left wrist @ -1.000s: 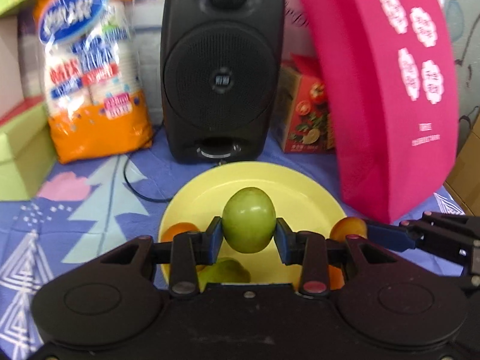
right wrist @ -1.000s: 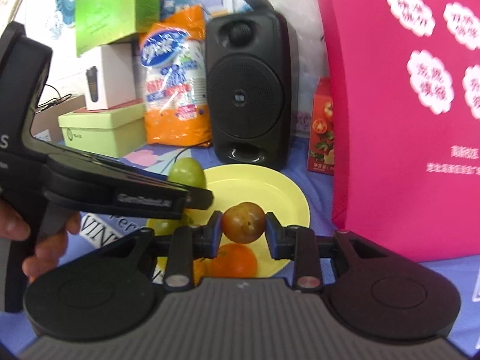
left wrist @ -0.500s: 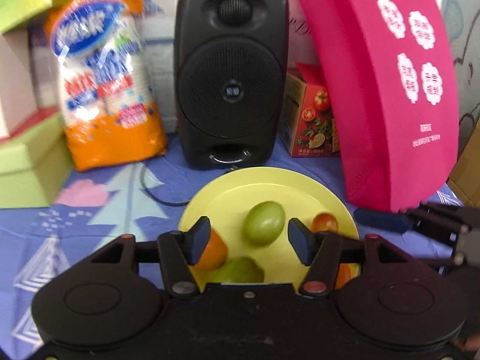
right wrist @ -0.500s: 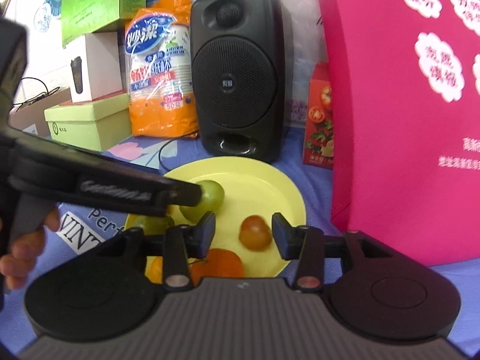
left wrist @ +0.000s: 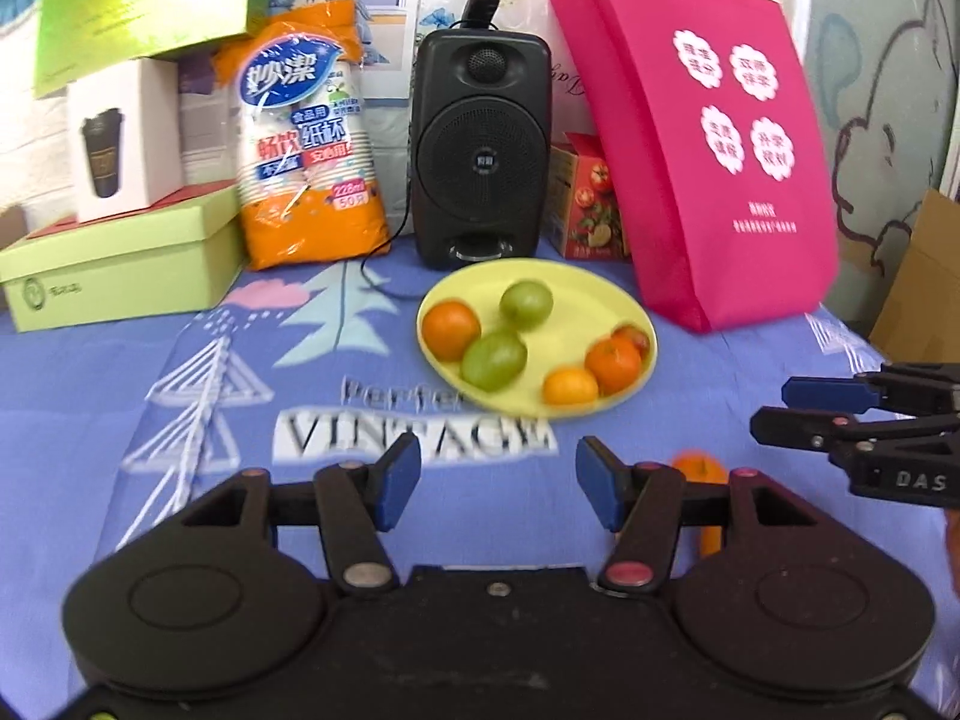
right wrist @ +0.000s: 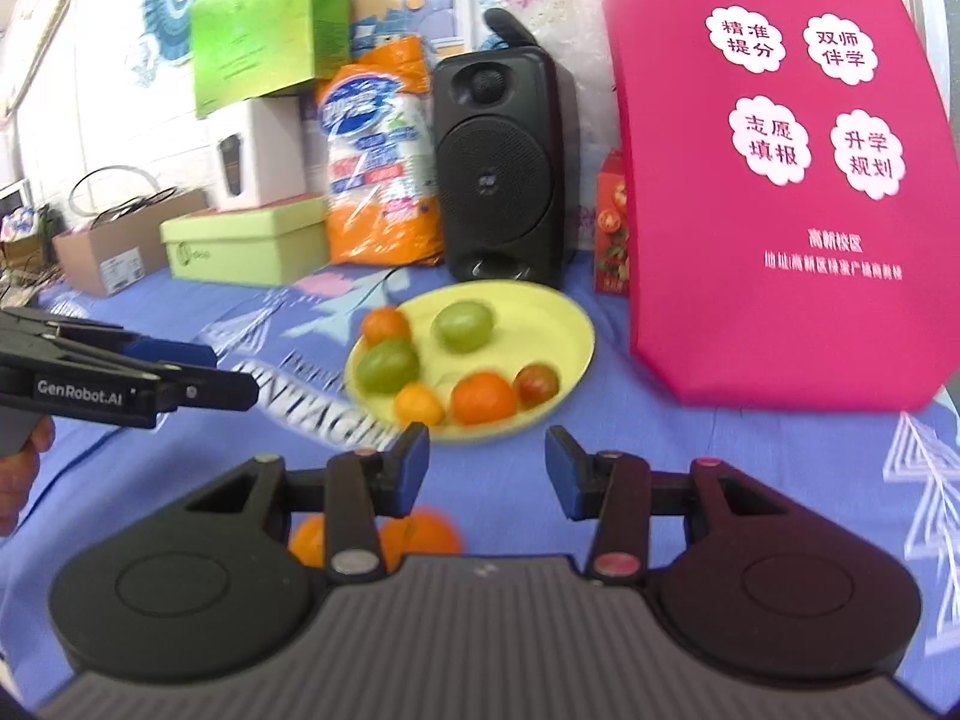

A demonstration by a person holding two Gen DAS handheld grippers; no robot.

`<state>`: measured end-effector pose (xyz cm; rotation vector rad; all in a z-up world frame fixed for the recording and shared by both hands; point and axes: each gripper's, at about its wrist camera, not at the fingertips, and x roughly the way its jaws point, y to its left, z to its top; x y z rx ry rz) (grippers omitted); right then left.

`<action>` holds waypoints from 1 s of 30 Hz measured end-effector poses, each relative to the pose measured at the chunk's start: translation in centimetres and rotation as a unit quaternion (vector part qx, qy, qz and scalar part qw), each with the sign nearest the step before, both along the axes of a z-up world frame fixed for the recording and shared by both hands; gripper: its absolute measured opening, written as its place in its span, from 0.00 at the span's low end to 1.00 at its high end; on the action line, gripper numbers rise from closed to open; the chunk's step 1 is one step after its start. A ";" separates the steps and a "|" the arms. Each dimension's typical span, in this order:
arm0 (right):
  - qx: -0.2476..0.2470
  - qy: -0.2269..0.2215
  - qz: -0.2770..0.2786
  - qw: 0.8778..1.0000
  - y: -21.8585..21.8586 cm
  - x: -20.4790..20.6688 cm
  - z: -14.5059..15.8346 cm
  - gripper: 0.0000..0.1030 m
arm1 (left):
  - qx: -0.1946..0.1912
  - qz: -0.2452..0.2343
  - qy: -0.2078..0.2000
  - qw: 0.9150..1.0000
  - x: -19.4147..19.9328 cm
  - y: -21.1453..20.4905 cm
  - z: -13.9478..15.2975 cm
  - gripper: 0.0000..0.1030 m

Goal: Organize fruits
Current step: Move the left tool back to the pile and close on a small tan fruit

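Note:
A yellow plate (left wrist: 594, 300) (right wrist: 558, 318) holds several fruits: two green ones (left wrist: 526, 305) (left wrist: 494, 360), oranges (left wrist: 451, 329) (left wrist: 613, 365), a small yellow-orange one (left wrist: 570, 385) and a reddish one (right wrist: 537, 382). One orange (left wrist: 699, 471) (right wrist: 420, 531) lies on the blue cloth nearer me, partly hidden behind the fingers. My left gripper (left wrist: 498, 483) is open and empty, back from the plate. My right gripper (right wrist: 487, 471) is open and empty, also short of the plate.
Behind the plate stand a black speaker (left wrist: 480, 150), a pink bag (left wrist: 708, 138), a red carton (left wrist: 585, 204), an orange pack of paper cups (left wrist: 309, 150) and green and white boxes (left wrist: 120, 252). The other gripper shows at each view's side (left wrist: 870, 426) (right wrist: 120, 378).
Both grippers let go of their fruits, the green one and the reddish one, onto the plate, opened, and pulled back toward me and away from the plate.

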<state>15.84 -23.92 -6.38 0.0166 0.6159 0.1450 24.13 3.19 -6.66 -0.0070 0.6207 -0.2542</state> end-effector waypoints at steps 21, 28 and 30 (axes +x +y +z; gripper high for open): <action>-0.060 0.050 0.036 0.996 2.8 -6.7 -4.1 0.43 | 0.060 -0.078 0.014 0.995 -7.5 -5.7 -4.9 0.41; -0.071 0.052 0.057 0.995 3.3 -5.5 -4.5 0.44 | 0.043 -0.083 0.025 0.995 -5.8 -6.0 -5.2 0.39; -0.076 0.052 0.061 0.994 3.5 -4.9 -4.6 0.44 | 0.036 -0.082 0.029 0.996 -5.5 -6.0 -5.3 0.35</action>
